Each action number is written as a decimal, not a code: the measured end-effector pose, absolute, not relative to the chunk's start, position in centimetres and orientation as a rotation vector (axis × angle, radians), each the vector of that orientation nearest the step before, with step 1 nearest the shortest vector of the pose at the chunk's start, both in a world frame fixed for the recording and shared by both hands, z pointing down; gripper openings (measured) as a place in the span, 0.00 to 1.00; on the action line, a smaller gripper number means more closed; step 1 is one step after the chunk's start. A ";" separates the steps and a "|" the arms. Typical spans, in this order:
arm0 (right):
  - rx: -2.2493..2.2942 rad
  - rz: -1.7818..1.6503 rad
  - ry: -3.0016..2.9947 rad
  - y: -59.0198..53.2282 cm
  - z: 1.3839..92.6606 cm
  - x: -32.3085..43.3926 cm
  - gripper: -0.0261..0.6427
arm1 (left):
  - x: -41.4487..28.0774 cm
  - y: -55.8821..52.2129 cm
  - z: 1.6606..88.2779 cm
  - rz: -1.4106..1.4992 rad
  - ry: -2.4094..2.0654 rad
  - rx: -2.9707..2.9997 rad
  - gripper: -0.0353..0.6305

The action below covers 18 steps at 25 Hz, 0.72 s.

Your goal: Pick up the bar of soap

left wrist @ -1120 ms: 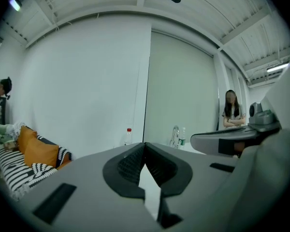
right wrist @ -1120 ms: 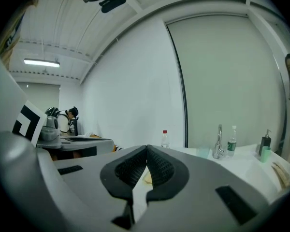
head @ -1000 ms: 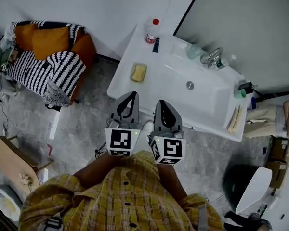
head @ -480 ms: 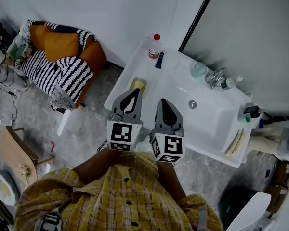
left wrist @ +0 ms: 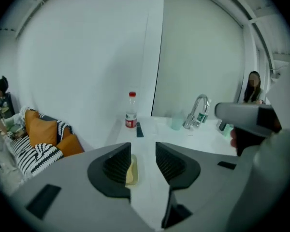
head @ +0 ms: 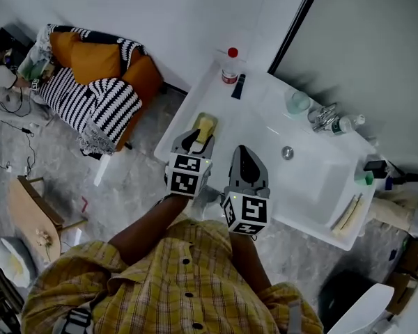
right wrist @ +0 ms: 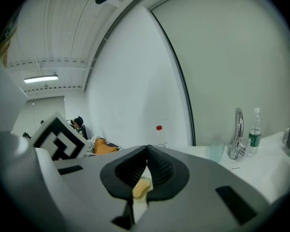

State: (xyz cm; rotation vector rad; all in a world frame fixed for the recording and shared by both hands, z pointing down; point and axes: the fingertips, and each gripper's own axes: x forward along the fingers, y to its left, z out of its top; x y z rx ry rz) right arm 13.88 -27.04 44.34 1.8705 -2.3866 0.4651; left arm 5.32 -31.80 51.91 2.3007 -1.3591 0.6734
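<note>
Soap dish: holds the yellow bar of soap, lying flat. The dish sits at the left end of the white washbasin counter.
Soap vs left gripper: just ahead of the tips. In the left gripper view it is half hidden behind the left-hand jaw. Not touched.
Left gripper, jaws: standing apart, having just been opening. Only bare counter shows in the gap; nothing is clamped.
Left gripper, pose: tipped nose-down toward the dish, forearm stretched forward over the counter's front edge.
Right gripper, jaws: closed tip to tip, gripping nothing. The soap shows only through the slit below the tips, farther off.
Right gripper, pose: beside the left gripper, to its right and a little behind it, close to level, nose over the front of the counter.
Red-capped bottle: well beyond the left gripper, upright at the wall, with a dark tube just beside it. Contents cannot be made out.
Pale green cup: well beyond the right gripper, next to the faucet. Contents cannot be made out.
</note>
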 end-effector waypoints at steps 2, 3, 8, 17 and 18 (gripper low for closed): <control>1.887 0.466 -2.366 -27.2 44.5 13.9 0.05 | 4.8 -32.9 55.3 0.756 -1.329 2.250 0.30; 1.893 0.463 -2.354 -27.1 44.6 13.9 0.05 | 4.6 -33.3 56.8 0.793 -1.319 2.235 0.32; 1.916 0.470 -2.308 -27.6 45.2 13.5 0.05 | 4.2 -35.7 61.8 0.914 -1.289 2.186 0.35; 1.927 0.480 -2.246 -29.0 46.2 13.1 0.05 | 4.5 -37.7 67.8 1.074 -1.205 2.093 0.35; 1.926 0.481 -2.239 -29.2 46.4 13.2 0.05 | 4.6 -37.8 68.2 1.084 -1.195 2.081 0.35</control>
